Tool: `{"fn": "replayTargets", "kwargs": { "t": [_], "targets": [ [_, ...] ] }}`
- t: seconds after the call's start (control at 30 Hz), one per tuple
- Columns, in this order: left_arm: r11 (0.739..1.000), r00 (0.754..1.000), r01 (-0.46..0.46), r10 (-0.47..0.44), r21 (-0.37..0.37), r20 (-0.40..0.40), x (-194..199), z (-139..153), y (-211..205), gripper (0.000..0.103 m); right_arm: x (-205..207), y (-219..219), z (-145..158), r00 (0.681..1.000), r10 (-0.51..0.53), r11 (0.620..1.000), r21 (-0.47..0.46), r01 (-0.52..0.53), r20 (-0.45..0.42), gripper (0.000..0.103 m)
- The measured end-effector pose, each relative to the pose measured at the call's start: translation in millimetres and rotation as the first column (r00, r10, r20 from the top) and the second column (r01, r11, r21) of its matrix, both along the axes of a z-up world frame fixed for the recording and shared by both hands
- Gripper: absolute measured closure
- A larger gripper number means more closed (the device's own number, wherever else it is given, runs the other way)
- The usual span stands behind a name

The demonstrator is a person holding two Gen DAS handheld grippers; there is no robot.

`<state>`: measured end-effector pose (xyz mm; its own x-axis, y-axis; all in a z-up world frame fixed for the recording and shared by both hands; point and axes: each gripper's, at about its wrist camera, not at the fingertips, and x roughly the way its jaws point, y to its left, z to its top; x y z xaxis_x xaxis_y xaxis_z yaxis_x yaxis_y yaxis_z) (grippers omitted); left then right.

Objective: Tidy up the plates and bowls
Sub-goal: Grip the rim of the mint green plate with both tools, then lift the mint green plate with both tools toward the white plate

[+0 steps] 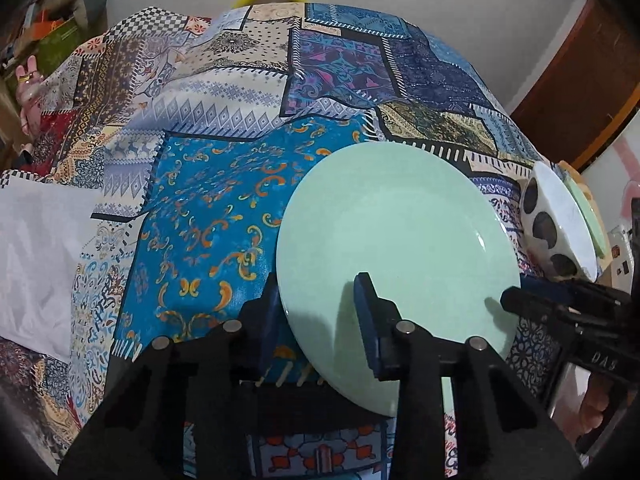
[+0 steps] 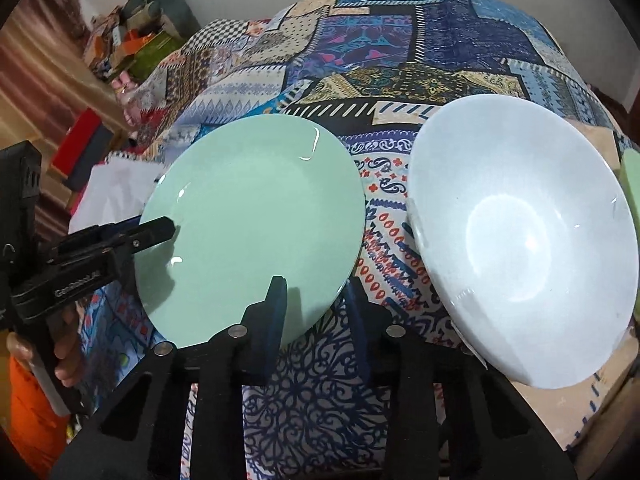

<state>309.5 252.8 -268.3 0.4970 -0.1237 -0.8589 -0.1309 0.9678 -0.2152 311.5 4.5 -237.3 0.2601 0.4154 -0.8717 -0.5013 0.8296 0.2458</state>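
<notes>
The left gripper (image 1: 320, 320) and right gripper (image 2: 316, 316), jaws spread, are straddling opposite rims of the mint-green plate (image 1: 396, 256) lying on the patchwork cloth (image 1: 208, 216). Next: clamp, then lift toward the white bowl (image 2: 520, 248).

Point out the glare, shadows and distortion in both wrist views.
Left wrist view: the left gripper fingers cast dark shadows on the green plate; fisheye bulges the patchwork cloth. Right wrist view: glare streaks on the green plate, a soft bright patch inside the white bowl.

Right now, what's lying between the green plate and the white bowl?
Nothing but bare patterned cloth: the right wrist view shows a clear strip of it separating the green plate from the white bowl.
</notes>
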Motion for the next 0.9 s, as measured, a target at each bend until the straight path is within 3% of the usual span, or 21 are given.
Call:
{"fn": "replayTargets", "kwargs": {
  "t": [0.37, 0.53, 0.73, 0.9],
  "targets": [
    [0.998, 0.999, 0.017, -0.019, -0.057, -0.041, -74, 5, -7, 0.074, -33, 14, -1, 0.985, 0.173, 0.985, -0.019, -0.174, -0.022, 0.077],
    [0.997, 0.999, 0.007, -0.011, -0.073, -0.045, -109, 10, -13, 0.074, -27, 13, -2, 0.987, 0.157, 0.987, -0.016, -0.157, -0.029, 0.077],
    [0.994, 0.995, -0.086, 0.083, -0.062, -0.045, -108, 11, 10, 0.073, -9, 18, -5, 0.993, 0.114, 0.993, -0.035, -0.115, -0.031, 0.077],
    [0.992, 0.994, -0.091, 0.085, -0.091, -0.075, -85, 1, 20, 0.073, -2, 34, -12, 0.989, 0.145, 0.987, -0.073, -0.145, -0.006, 0.077]
  ]
}}
